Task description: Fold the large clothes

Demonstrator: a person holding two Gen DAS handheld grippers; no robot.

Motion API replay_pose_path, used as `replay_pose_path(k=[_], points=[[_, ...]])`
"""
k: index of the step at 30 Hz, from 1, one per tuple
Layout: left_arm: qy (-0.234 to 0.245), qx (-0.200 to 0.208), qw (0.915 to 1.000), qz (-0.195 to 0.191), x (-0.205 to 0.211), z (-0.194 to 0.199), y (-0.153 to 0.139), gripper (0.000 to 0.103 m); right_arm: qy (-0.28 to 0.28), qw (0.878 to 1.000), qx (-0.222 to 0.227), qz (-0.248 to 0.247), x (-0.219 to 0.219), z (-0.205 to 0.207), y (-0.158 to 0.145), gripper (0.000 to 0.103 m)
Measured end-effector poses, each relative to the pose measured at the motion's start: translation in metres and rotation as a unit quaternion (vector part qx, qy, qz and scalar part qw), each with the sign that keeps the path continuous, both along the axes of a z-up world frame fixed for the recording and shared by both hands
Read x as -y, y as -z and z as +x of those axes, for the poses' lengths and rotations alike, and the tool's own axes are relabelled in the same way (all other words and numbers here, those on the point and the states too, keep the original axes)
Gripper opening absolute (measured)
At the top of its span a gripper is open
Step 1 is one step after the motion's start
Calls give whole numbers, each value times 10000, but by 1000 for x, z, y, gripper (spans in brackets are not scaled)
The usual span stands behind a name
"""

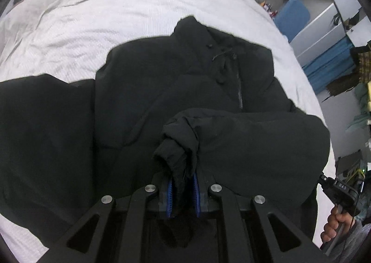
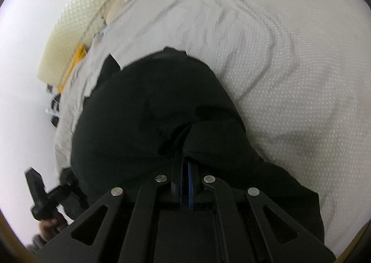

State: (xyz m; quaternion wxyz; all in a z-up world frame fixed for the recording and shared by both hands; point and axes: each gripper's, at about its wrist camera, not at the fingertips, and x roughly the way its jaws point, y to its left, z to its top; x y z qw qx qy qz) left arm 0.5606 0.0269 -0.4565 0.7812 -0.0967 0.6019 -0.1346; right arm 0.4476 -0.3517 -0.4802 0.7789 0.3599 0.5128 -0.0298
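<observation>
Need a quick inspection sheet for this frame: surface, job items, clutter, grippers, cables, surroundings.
Surface: bed with a wrinkled white quilt.
Job's things: black jacket lying zipper side up on the quilt; sleeve cuff bunched and lifted toward the left gripper.
Clutter: cream cushion and a yellow item at the bed's far edge.
Grippers: left gripper shut on the sleeve cuff; right gripper shut on black jacket fabric.
Cables: thin cable by the hand on the other gripper's handle.
Surroundings: white shelving with blue boxes beside the bed.
</observation>
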Motion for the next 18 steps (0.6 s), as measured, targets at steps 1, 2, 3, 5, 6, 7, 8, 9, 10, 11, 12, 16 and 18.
replay_pose_path(k=[1,2,3,5,6,7,8,9,10,11,12,16,18], points=[[-13,-83,10000,20,1,1,4,14,-71,9999,-43,-78,-2,3,3,3],[-32,-118,9999,37,1,2,5,14,-117,9998,-62,-121,-2,4,5,3],[-44,-141,9999,49,2,3,6,14,-166,9997,-81,-154,-3,6,8,3],[-36,-156,9998,98,3,4,7,14,-237,9994,-156,-215,-6,13,14,3],[-27,-153,9998,121,5,5,6,14,-251,9993,-181,-222,-6,14,15,3],[-18,-139,9998,130,5,4,4,14,-252,9992,-205,-223,-6,16,16,3],[-6,-120,9998,149,5,3,1,14,-248,9992,-228,-230,-6,16,16,3],[8,-102,9998,187,6,1,-3,14,-238,9991,-257,-242,-4,16,16,3],[12,-86,9997,241,6,0,-6,15,-241,9989,-289,-272,-4,15,14,3],[12,-74,9996,275,8,-1,-8,15,-277,9986,-303,-329,-4,15,11,3],[1,-57,9995,298,8,-2,-11,15,-316,9983,-299,-379,-5,14,7,3],[-133,16,9991,397,4,-16,-33,22,-533,9965,-305,-566,-7,8,-10,6],[-187,24,9988,442,3,-24,-42,33,-623,9953,-320,-665,-7,2,-20,8]])
